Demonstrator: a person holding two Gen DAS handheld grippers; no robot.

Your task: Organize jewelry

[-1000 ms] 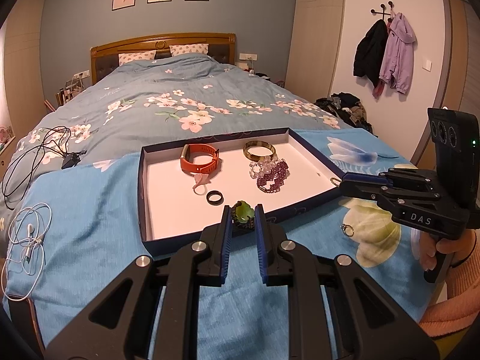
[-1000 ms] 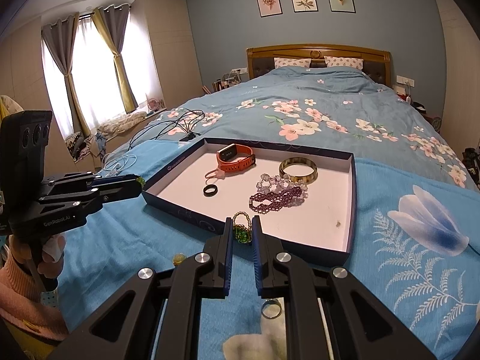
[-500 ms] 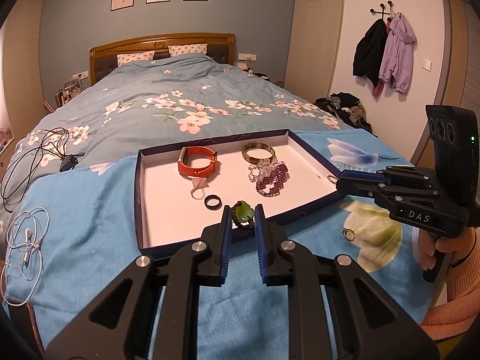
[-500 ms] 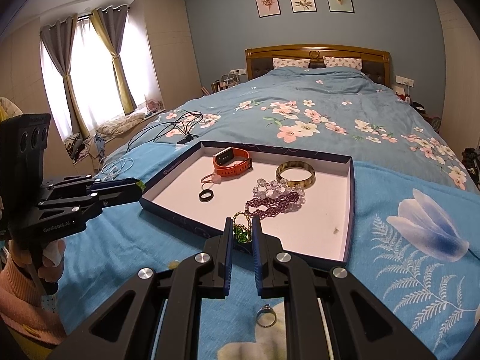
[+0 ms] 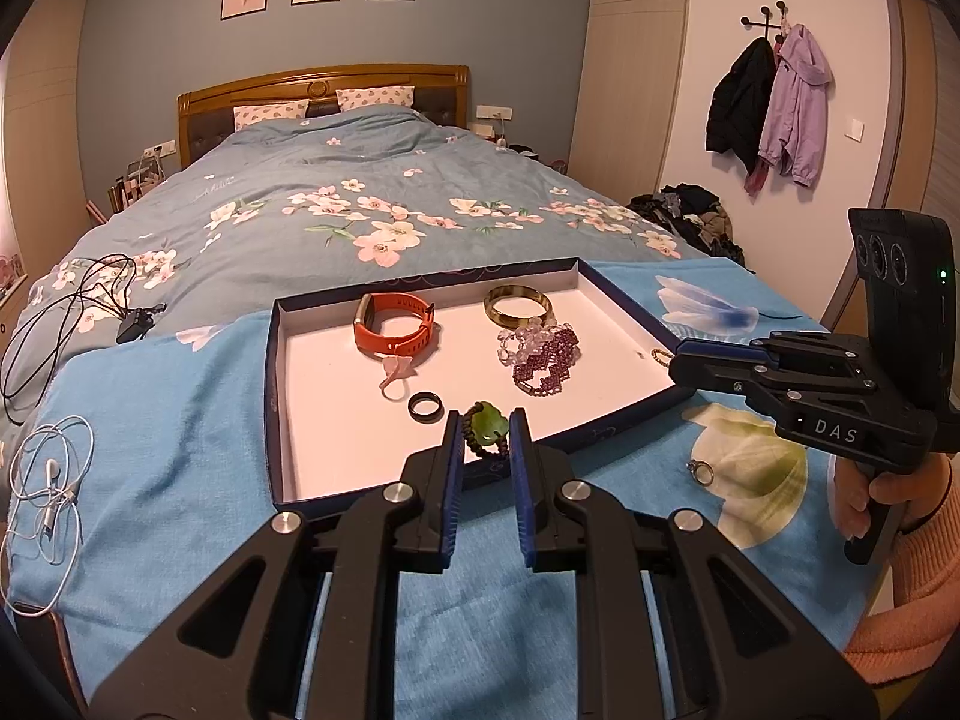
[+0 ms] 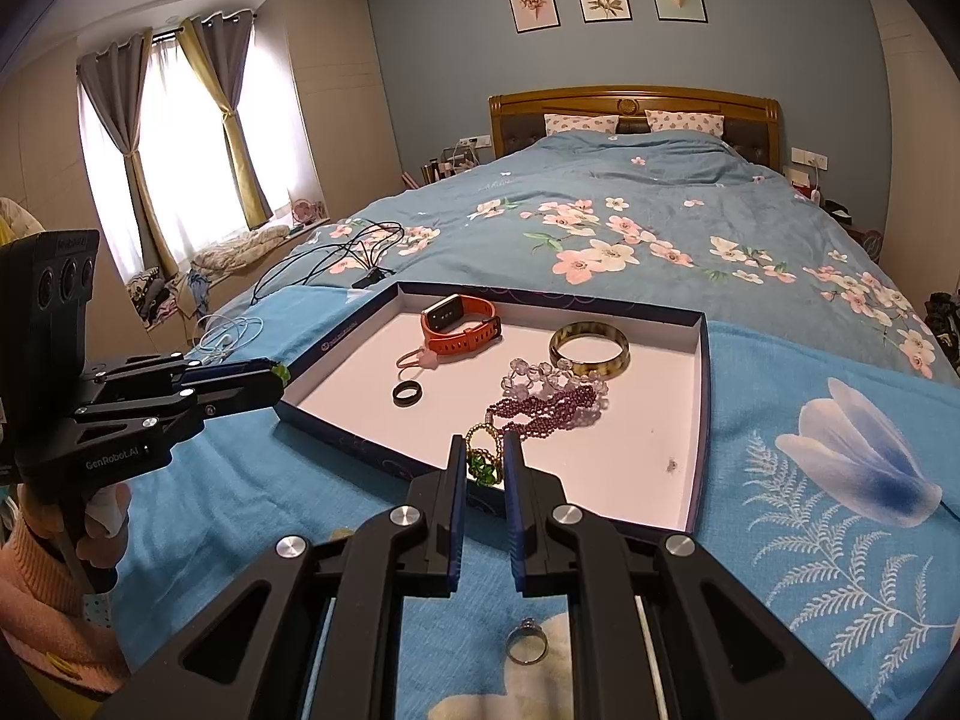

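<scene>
Both grippers hover at tray (image 5: pixel 273 396) near edge, jaws nearly closed: L gripper (image 5: pixel 486 438) pinching jade bracelet (image 5: pixel 487 423), R gripper (image 6: pixel 485 463) pinching green-bead ring (image 6: pixel 483 461), prob. to drop inside.

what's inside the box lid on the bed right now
Inside the box lid: an orange watch, a bangle, clear and purple beads, a pink charm and a black ring. The jaws hide part of its near edge.

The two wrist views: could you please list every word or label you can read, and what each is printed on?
"DAS": side of the right gripper.
"GenRobot.AI": side of the left gripper.
Small logo print on the box wall: too blurred to read.
Lettering on the duvet: too faint to read.
</scene>
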